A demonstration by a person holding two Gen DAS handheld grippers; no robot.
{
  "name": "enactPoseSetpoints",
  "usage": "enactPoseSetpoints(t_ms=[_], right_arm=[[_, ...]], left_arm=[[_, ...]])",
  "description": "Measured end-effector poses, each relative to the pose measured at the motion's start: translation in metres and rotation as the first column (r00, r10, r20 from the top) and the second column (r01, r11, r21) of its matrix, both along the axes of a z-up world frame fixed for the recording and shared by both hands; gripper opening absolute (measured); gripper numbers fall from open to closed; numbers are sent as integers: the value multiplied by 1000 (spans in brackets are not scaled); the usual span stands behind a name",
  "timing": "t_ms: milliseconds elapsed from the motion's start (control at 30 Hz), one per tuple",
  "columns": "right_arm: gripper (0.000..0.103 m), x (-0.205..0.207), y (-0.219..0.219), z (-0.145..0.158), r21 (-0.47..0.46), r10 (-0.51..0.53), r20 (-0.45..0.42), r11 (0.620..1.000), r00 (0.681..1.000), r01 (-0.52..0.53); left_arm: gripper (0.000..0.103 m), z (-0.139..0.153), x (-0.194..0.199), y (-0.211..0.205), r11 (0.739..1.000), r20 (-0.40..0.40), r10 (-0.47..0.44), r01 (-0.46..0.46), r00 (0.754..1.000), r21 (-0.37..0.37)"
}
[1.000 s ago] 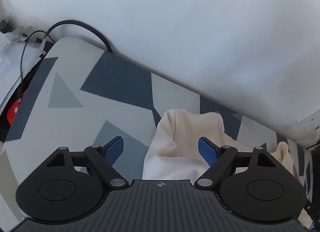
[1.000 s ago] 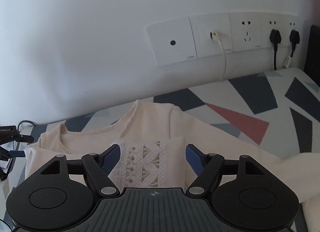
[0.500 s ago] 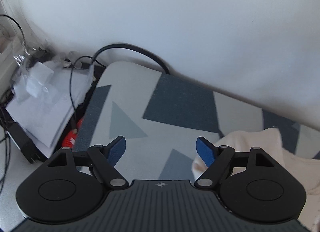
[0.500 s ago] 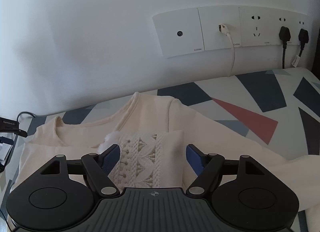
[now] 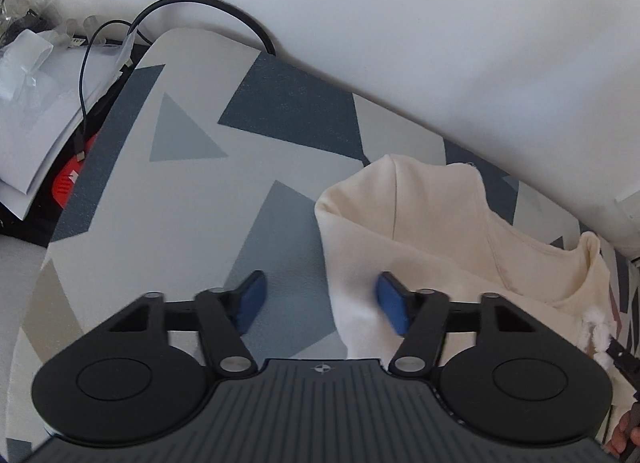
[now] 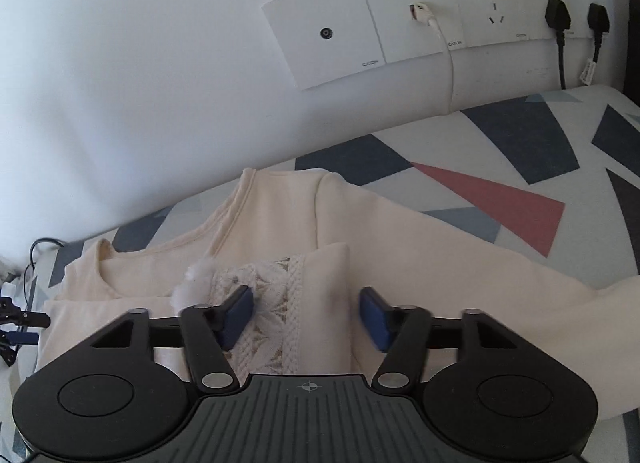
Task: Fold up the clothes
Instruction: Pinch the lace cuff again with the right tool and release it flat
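Your left gripper jaws are closing, still apart, the cream sweater's folded edge between them, only the right pad touching cloth. Your right gripper jaws are closing too, not yet clamped, straddling the folded-in knit lace panel. Sweater lies flat on the geometric-print surface, against the white wall with sockets.

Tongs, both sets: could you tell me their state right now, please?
Left tongs: closing, cream top edge between pads.
Right tongs: closing over the top's folded lace panel.
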State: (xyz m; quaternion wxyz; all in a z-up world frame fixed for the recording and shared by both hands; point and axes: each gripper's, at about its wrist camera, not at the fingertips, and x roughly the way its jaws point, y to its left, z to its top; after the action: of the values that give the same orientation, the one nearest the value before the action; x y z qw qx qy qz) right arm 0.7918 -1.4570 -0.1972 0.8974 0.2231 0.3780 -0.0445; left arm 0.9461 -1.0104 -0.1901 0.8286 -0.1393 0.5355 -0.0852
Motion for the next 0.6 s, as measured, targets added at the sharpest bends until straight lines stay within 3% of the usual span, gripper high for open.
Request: enactPoseSetpoints(t_ms=[33, 100, 233, 300, 367, 433, 467, 533, 600], right_arm=[[22, 0, 4, 2, -25, 4, 9, 1000, 1000, -4], [13, -3, 14, 9, -89, 30, 50, 996, 998, -25], [11, -8, 36, 29, -253, 116, 165, 965, 979, -72], [11, -1, 38, 30, -285, 129, 156, 955, 979, -81], [11, 10, 35, 20, -274, 126, 91, 957, 988, -97], [21, 19, 32, 3, -278, 113, 0, 954, 994, -109], [26, 19, 32, 0, -287, 102, -3, 953, 995, -99], [48, 13, 34, 6, -315, 91, 19, 946, 996, -81], [50, 4, 37, 16, -343, 89, 51, 937, 995, -67]], left_arm=[[9, 1, -2, -1, 1000, 12, 3, -3, 1000, -9], [5, 4, -6, -2, 1000, 40, 27, -27, 999, 2], [4, 8, -12, 1, 999, 100, 45, -46, 994, 13], [3, 7, -15, 2, 998, 116, 54, -58, 992, 37], [3, 4, -16, 4, 995, 122, 73, -81, 990, 61], [3, 0, -15, 8, 989, 113, 109, -119, 988, 89], [3, 0, -14, 10, 987, 107, 123, -133, 987, 91], [4, 7, -20, 13, 989, 127, 121, -131, 984, 68], [7, 18, -31, 7, 994, 170, 74, -88, 983, 72]])
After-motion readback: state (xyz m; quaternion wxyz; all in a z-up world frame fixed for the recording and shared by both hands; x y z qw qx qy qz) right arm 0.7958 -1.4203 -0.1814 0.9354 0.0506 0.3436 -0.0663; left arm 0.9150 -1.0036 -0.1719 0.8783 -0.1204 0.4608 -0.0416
